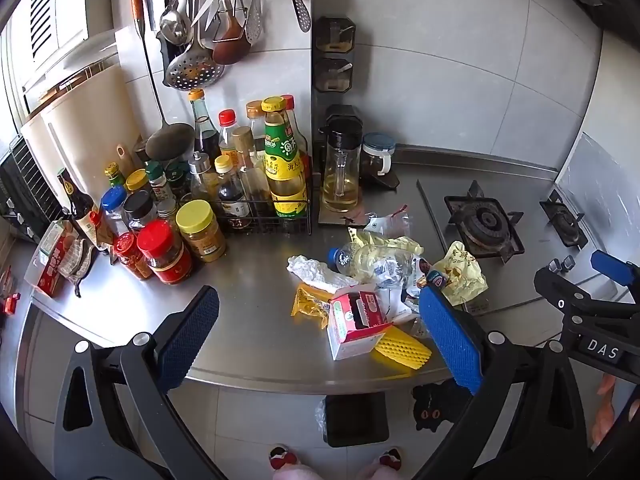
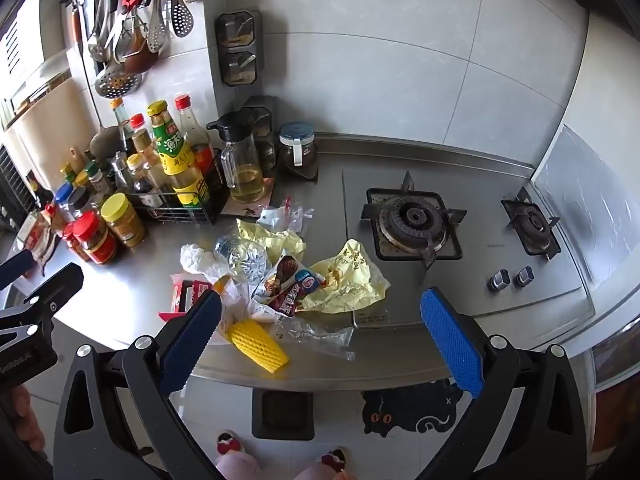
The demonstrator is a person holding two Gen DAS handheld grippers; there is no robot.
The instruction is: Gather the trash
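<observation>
A pile of trash lies on the steel counter [image 1: 248, 280]: a crushed plastic bottle [image 1: 372, 260] [image 2: 242, 258], a red and white carton [image 1: 356, 320] [image 2: 188, 292], a yellow foam net [image 1: 402, 350] [image 2: 258, 344], yellow wrappers [image 1: 460, 276] [image 2: 348, 276], a snack wrapper [image 2: 288, 284], white crumpled paper [image 1: 316, 270] and clear plastic film [image 2: 320, 334]. A black bin [image 1: 356, 420] [image 2: 282, 414] stands on the floor below the counter edge. My left gripper [image 1: 320, 340] is open above the front edge, left of the pile. My right gripper [image 2: 320, 340] is open above the pile's front.
Many sauce bottles and jars [image 1: 180, 208] and a wire rack [image 1: 264, 216] crowd the counter's left. An oil jug [image 1: 342, 168] stands behind the pile. A gas hob [image 2: 412, 224] lies to the right. Utensils [image 1: 200, 20] hang on the wall. A cat mat [image 2: 412, 408] lies on the floor.
</observation>
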